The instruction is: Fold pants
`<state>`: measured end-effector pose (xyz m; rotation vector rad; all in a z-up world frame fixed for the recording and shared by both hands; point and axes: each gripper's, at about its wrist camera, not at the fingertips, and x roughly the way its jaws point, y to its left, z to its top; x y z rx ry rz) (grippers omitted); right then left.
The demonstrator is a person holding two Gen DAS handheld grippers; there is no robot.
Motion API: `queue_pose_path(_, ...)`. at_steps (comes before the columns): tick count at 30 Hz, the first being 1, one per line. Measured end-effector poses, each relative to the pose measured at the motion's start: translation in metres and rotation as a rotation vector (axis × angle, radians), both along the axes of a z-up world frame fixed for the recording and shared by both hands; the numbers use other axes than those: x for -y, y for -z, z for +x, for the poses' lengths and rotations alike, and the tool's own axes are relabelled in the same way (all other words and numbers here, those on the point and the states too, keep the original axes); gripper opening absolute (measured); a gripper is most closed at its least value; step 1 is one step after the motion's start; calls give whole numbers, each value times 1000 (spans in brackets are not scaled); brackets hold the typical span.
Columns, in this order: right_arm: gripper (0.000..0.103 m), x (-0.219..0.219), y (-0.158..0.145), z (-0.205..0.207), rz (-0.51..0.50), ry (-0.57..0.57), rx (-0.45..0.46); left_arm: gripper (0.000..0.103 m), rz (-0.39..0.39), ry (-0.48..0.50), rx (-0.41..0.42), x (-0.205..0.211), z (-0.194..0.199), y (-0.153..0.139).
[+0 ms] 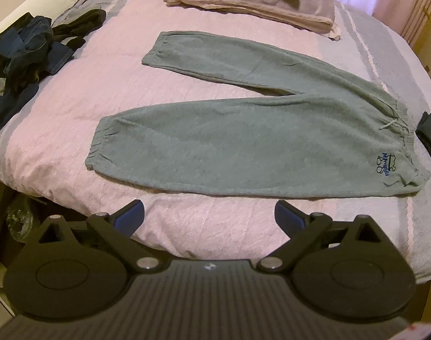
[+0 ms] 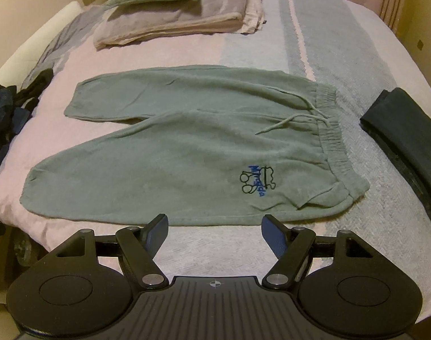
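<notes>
Pants (image 1: 243, 130), grey-green, lie flat and unfolded on the bed (image 1: 74, 107), waistband (image 2: 331, 130) to the right and both legs running left. The legs split into a V: the near leg ends in a gathered cuff (image 1: 99, 147) near the left, the far leg in a cuff (image 1: 156, 48) farther back. A drawstring (image 2: 289, 121) lies loose across the front just left of the waistband. An embroidered logo (image 2: 258, 181) sits on the near hip. The near right corner of the waistband is turned over on itself.

Left hand-held gripper (image 1: 209, 215) hangs over the near strip of bedspread, jaws spread apart, empty, short of the near edge of the pants. Right hand-held gripper (image 2: 214, 229) likewise has its jaws apart and empty, fingertips just short of the near hem below the logo.

Open bedspread surrounds the pants on the near, left and far sides. A pile of dark clothes (image 1: 25, 53) occupies the far left edge of the bed, well apart from the cuffs. A folded dark garment (image 2: 405, 141) lies right of the waistband, apart from it. Pillows and folded blankets (image 2: 173, 19) are stacked at the far end.
</notes>
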<state>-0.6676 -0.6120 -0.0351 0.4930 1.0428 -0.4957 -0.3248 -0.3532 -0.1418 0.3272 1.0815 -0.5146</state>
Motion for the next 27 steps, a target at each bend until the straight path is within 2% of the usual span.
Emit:
queue_pose_path(15, 70, 17, -1, -20, -24, 57, -53, 98, -18, 110, 10, 37, -5, -2)
queue_pose_path(27, 70, 33, -4, -39, -32, 80, -56, 99, -21, 177, 17, 64, -19, -6)
